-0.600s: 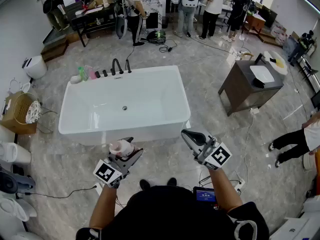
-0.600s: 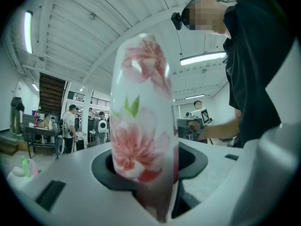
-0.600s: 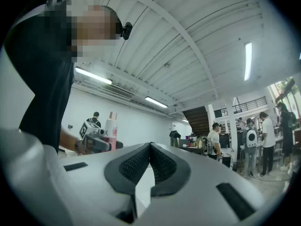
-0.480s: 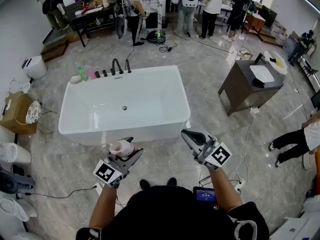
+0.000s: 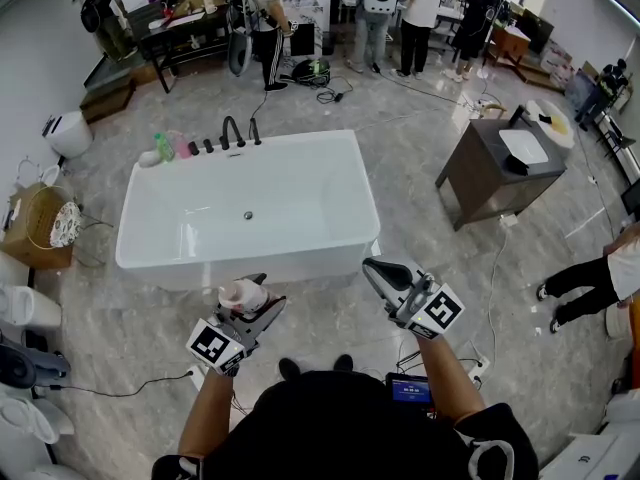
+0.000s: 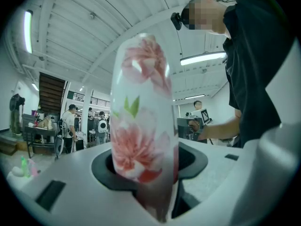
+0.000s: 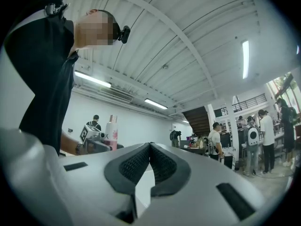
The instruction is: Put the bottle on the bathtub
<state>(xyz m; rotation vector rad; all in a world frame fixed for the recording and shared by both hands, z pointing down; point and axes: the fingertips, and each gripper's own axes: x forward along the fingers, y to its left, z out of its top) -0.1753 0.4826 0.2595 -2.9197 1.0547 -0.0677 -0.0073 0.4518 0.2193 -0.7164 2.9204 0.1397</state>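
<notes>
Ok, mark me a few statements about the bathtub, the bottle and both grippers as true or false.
1. The left gripper is shut on the flower-printed bottle. True.
2. The right gripper holds another bottle. False: its jaws are together with nothing between them.
3. The bottle already stands on the bathtub. False: it is in the left gripper, above the floor on the near side of the tub.
4. A black faucet stands on the bathtub's far rim. True.
</notes>
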